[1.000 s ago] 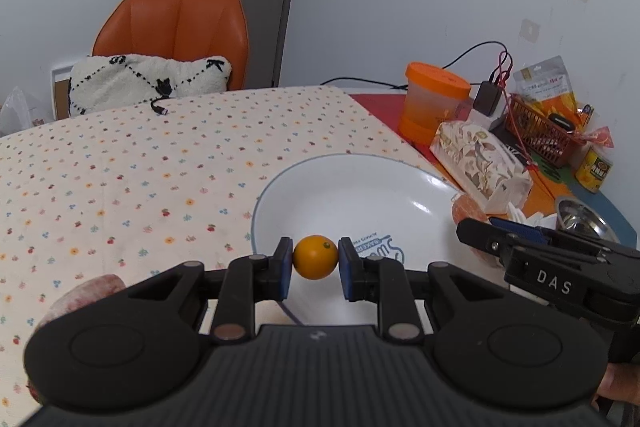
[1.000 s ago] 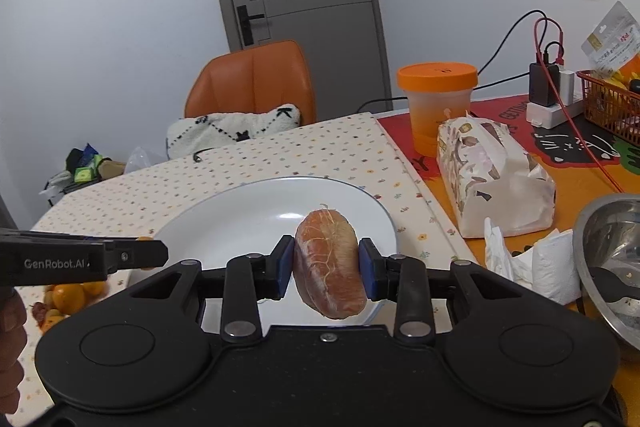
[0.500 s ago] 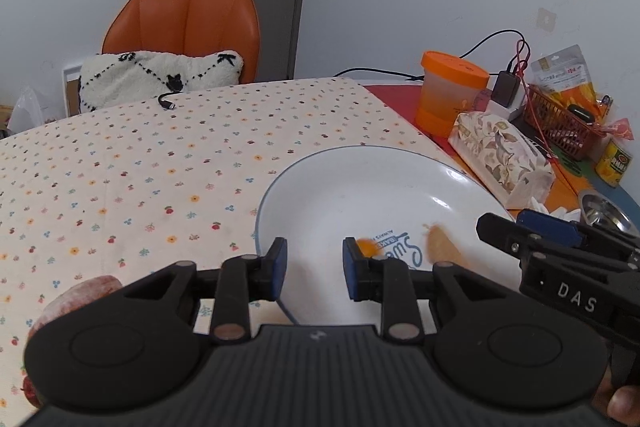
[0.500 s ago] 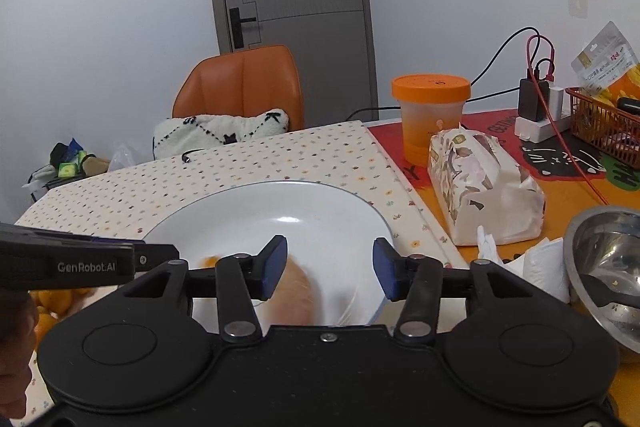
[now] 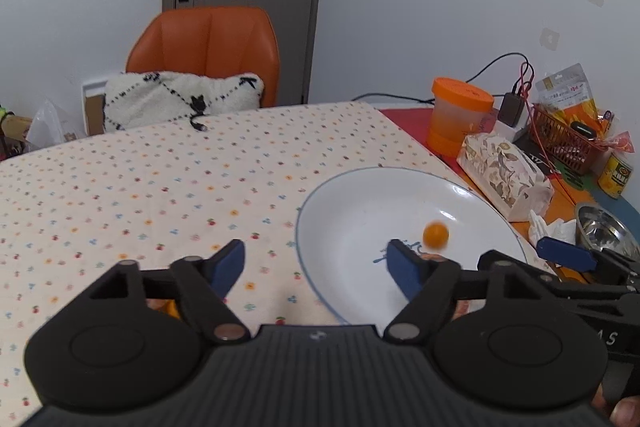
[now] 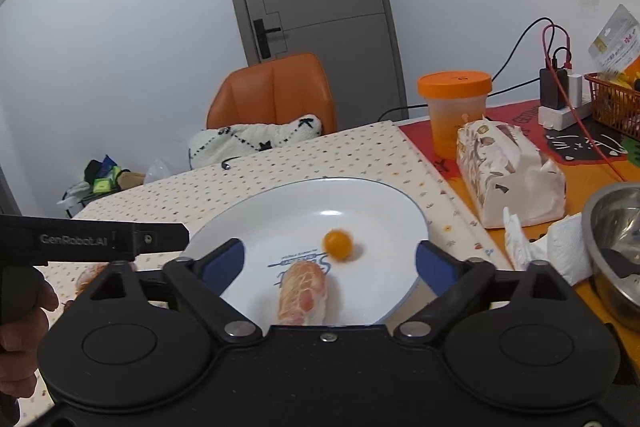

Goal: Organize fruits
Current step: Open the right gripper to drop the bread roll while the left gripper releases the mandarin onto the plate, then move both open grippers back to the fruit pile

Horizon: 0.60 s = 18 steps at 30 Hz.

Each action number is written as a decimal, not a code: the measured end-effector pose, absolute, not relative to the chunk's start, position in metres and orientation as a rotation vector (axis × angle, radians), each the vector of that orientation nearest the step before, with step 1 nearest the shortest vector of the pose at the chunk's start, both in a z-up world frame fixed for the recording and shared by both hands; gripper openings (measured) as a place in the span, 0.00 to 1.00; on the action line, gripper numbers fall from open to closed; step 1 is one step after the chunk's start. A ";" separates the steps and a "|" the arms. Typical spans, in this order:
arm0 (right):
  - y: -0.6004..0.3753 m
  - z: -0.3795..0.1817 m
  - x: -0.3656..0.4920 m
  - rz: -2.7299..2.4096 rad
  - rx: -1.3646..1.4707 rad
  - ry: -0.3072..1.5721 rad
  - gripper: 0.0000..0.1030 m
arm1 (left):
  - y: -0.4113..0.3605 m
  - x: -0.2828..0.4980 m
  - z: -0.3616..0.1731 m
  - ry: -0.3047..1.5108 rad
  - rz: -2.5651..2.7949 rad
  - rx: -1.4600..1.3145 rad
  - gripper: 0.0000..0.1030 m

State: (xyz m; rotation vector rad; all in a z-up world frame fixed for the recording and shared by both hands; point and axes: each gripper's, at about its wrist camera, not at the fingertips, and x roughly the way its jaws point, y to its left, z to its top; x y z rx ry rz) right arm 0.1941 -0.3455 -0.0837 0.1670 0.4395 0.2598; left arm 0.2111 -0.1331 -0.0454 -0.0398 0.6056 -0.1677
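A small orange fruit [image 5: 436, 234] [image 6: 338, 244], blurred by motion, lies loose in the white plate [image 5: 352, 203] [image 6: 384, 211]. Beside it in the plate rests a peeled pink pomelo segment [image 6: 305, 291]. My left gripper [image 5: 316, 265] is open over the plate's left rim, empty. My right gripper [image 6: 330, 261] is open above the plate's near side, with the segment and the orange fruit below the gap. Another pink segment [image 6: 91, 273] and a bit of orange fruit [image 5: 170, 307] lie on the cloth to the left, mostly hidden.
A dotted tablecloth [image 5: 140, 187] covers the table. Right of the plate stand a tissue pack [image 6: 508, 171], an orange-lidded cup [image 6: 454, 107], a steel bowl [image 6: 616, 247], a wire basket [image 5: 568, 143] and a can [image 5: 618, 175]. An orange chair [image 5: 208, 47] with a cushion stands behind.
Both grippers opened and let go: the orange fruit and the pomelo segment dropped into the plate. Both grippers then pulled up and back, the left one shifting left.
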 end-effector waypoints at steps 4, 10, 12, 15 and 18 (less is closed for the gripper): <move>-0.345 -0.081 0.189 0.275 0.188 0.415 1.00 | -0.124 0.201 -0.042 0.585 -0.145 -0.029 0.82; -0.341 -0.077 0.185 0.281 0.197 0.401 1.00 | -0.104 0.194 -0.038 0.599 -0.121 -0.082 0.85; -0.338 -0.077 0.184 0.283 0.193 0.403 1.00 | -0.097 0.191 -0.037 0.598 -0.100 -0.099 0.85; -0.333 -0.076 0.179 0.290 0.178 0.389 1.00 | -0.088 0.185 -0.036 0.576 -0.059 -0.092 0.87; -0.326 -0.075 0.175 0.310 0.153 0.380 1.00 | -0.078 0.178 -0.036 0.545 -0.028 -0.093 0.88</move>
